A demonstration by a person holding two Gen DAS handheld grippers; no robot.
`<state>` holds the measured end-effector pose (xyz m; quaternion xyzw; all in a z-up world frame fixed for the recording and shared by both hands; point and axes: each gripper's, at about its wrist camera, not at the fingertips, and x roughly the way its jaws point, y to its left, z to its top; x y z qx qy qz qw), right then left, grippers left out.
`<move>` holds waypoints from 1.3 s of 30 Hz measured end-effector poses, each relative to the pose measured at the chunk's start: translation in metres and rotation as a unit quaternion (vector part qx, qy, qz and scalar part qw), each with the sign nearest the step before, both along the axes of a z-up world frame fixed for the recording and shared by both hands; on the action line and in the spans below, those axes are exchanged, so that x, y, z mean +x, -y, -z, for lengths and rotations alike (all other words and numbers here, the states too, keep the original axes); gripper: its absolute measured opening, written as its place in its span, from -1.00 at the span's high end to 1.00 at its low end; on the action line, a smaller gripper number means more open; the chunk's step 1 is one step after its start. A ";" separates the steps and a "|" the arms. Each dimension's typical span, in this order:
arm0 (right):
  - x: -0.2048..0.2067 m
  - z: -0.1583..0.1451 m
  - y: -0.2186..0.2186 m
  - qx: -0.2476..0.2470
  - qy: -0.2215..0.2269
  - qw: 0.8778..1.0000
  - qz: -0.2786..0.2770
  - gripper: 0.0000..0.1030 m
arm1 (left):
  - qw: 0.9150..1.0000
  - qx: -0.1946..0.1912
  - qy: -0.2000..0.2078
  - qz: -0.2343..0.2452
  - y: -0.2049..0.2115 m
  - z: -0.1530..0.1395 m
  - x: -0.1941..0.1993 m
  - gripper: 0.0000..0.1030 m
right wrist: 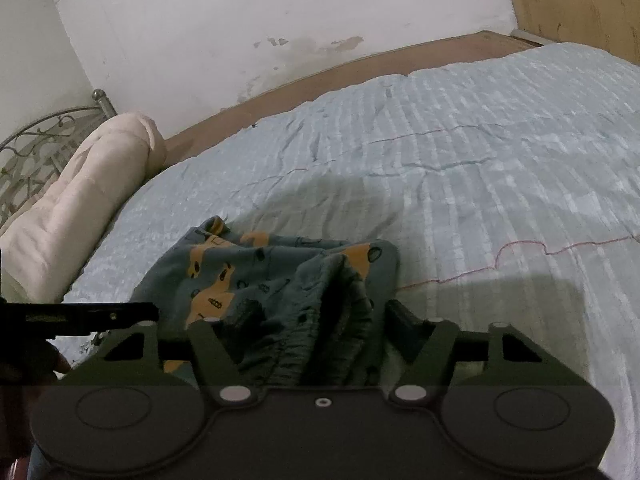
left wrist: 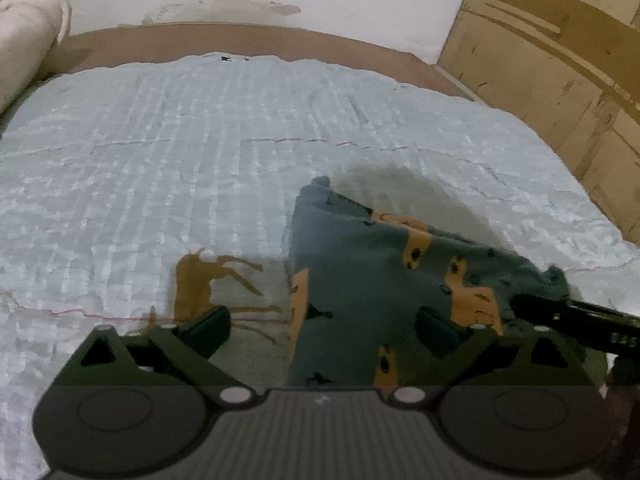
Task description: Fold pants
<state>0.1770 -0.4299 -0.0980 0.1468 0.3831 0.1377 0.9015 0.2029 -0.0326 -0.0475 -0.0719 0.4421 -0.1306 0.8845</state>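
The pants [left wrist: 380, 280] are grey-blue with orange prints and lie bunched on the pale blue bedspread [left wrist: 180, 160]. My left gripper [left wrist: 320, 332] is open, its fingers wide apart, with the pants' edge lying between them near the right finger. In the right wrist view the pants [right wrist: 260, 280] are crumpled with the gathered waistband between the fingers of my right gripper [right wrist: 320, 332]. Its fingers stand wide apart, open around the cloth. The right gripper's black tip [left wrist: 580, 316] shows at the pants' right edge.
A rolled cream blanket [right wrist: 80, 200] lies at the bed's left side by a metal headboard [right wrist: 36, 152]. A brown bed frame [left wrist: 240, 40] and white wall are beyond. A wooden cabinet [left wrist: 560, 60] stands to the right. An orange stain [left wrist: 200, 280] marks the bedspread.
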 end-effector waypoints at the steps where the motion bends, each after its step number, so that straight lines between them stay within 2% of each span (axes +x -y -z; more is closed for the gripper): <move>1: 0.000 0.000 0.000 0.002 -0.001 1.000 0.002 -0.25 | 1.000 -0.002 -0.001 0.003 0.001 -0.001 0.000 -0.80; 5: -0.001 0.000 -0.001 0.008 -0.001 1.000 0.007 -0.12 | 1.000 -0.012 0.000 0.011 0.001 -0.003 0.000 -0.61; 8: -0.002 0.000 0.000 0.011 -0.002 1.000 0.011 0.00 | 1.000 -0.025 -0.005 0.011 -0.001 -0.002 0.002 -0.33; 9: -0.002 -0.001 -0.001 0.012 -0.002 1.000 0.012 0.06 | 1.000 -0.028 -0.008 0.010 -0.001 -0.002 0.002 -0.10; 11: -0.003 -0.001 -0.001 0.014 0.000 1.000 0.014 0.14 | 0.999 -0.032 -0.012 0.010 -0.003 -0.001 0.003 0.05; 13: -0.004 -0.002 -0.001 0.014 0.002 1.000 0.015 0.31 | 0.999 -0.031 -0.009 0.007 -0.003 -0.002 0.003 0.39; 16: -0.007 -0.008 -0.003 0.016 0.016 1.000 0.013 0.53 | 0.999 -0.037 0.001 0.003 -0.003 -0.009 0.001 0.72; 19: -0.006 -0.020 -0.006 0.011 0.034 0.999 0.003 0.60 | 0.999 -0.040 0.017 0.008 -0.003 -0.022 0.003 0.80; 23: 0.005 -0.038 -0.011 0.006 0.060 0.998 -0.011 0.60 | 0.998 -0.040 0.047 0.004 -0.005 -0.043 0.010 0.81; 28: 0.049 -0.048 -0.028 0.007 0.086 0.996 -0.022 0.60 | 0.995 -0.034 0.088 -0.034 -0.015 -0.059 0.035 0.81; 33: 0.107 -0.037 -0.047 0.009 0.080 0.996 -0.033 0.60 | 0.993 -0.029 0.086 -0.073 -0.030 -0.044 0.072 0.80; 36: 0.137 -0.021 -0.057 -0.004 0.060 0.997 -0.046 0.60 | 0.994 -0.027 0.059 -0.087 -0.037 -0.023 0.088 0.80; 39: 0.149 -0.009 -0.063 -0.021 0.044 0.997 -0.052 0.59 | 0.995 -0.019 0.043 -0.089 -0.038 -0.010 0.095 0.78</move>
